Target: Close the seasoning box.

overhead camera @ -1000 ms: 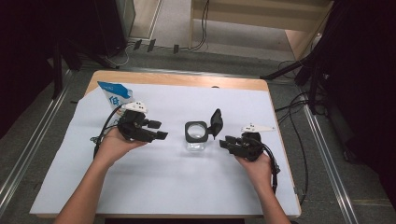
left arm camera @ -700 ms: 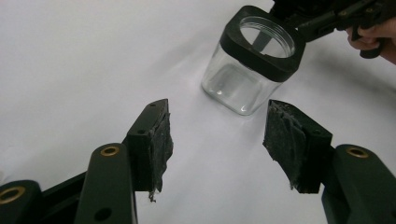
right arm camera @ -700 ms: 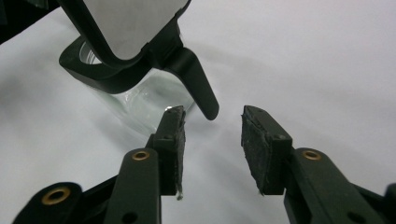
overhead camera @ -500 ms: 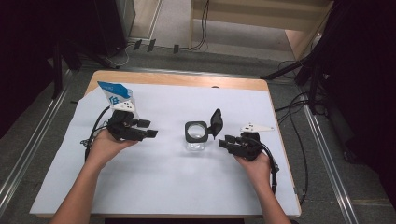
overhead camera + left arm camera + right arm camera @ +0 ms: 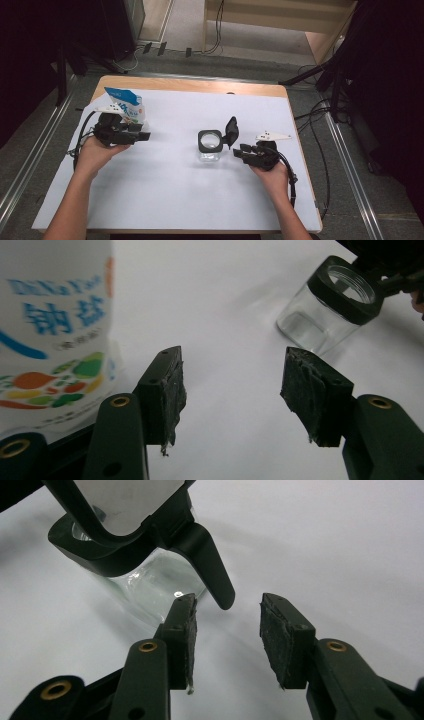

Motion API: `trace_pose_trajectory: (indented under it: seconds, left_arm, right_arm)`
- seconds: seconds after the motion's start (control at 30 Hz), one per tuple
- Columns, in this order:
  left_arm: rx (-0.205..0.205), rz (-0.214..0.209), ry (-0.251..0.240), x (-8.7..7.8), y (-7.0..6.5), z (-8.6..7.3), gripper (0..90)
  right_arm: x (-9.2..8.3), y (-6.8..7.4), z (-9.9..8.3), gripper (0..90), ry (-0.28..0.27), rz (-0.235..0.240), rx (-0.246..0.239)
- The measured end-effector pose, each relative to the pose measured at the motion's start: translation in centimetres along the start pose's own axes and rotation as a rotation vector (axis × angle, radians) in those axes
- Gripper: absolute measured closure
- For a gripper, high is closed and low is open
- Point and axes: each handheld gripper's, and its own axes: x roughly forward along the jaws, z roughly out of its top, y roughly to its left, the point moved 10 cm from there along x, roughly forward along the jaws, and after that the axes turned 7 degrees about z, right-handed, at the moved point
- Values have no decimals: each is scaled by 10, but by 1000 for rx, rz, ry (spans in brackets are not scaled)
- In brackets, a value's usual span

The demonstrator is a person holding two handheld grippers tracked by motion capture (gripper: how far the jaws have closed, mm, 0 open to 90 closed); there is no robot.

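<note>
Mid-table, the jar (image 5: 210, 146) stands with its flip lid (image 5: 231, 131) already open and nothing poured in yet, the right gripper (image 5: 239, 150) just beside it with jaws spread and empty, the left gripper (image 5: 142, 135) spread-jawed by the unheld pouch (image 5: 123, 103).

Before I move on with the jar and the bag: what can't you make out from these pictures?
- Bag: the left gripper view cuts it off at the top and left edges; in the high view the left gripper covers its base.
- Bag print: too small to read in the high view.
- Jar: whether anything is inside. Its glass looks clear, but the lid blocks its mouth in the right gripper view.
- Right gripper: whether its jaws touch the lid's tab.
</note>
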Motion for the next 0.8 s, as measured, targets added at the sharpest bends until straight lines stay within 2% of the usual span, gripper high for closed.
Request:
trace_pose_trajectory:
  seconds: [0.07, 0.17, 0.23, 0.3, 0.33, 0.37, 0.43, 0.47, 0.5, 0.6, 0.63, 0.67, 0.8]
  left_arm:
    - [4, -4, -4, -3, 2, 2, 424]
    - [-17, 18, -6, -12, 13, 8, 423]
    - [-4, 58, -10, -21, 25, 14, 423]
    - [1, 71, -13, -24, 29, 15, 423]
    - [11, 101, -12, -29, 38, 17, 424]
    - [11, 101, -12, -29, 38, 17, 424]
    - [16, 114, -9, -32, 47, 18, 423]
    - [7, 122, -17, -35, 58, 19, 423]
    - [7, 122, -17, -35, 58, 19, 423]
    - [-13, 142, -23, -40, 76, 23, 420]
    - [-13, 142, -23, -40, 76, 23, 416]
    - [-17, 142, -30, -41, 82, 25, 414]
    - [-18, 158, -23, -42, 93, 29, 398]
  right_arm:
    - [0, 0, 0, 586, 5, 2, -4]
    - [2, 1, 3, 582, -1, 4, -12]
    - [3, 2, 3, 582, 1, 6, -14]
    - [4, 2, 3, 582, 2, 7, -13]
    - [5, 2, 3, 574, 1, 14, -6]
    - [5, 2, 3, 570, 3, 19, -4]
    - [6, 2, 2, 570, 5, 23, -1]
    - [6, 2, 1, 570, 10, 27, 1]
    - [6, 2, 1, 570, 10, 27, 1]
    - [6, 2, 2, 569, 9, 23, -2]
    - [6, 2, 2, 569, 9, 23, -2]
    - [6, 2, 1, 567, 11, 23, 1]
    - [7, 2, -1, 566, 24, 23, 2]
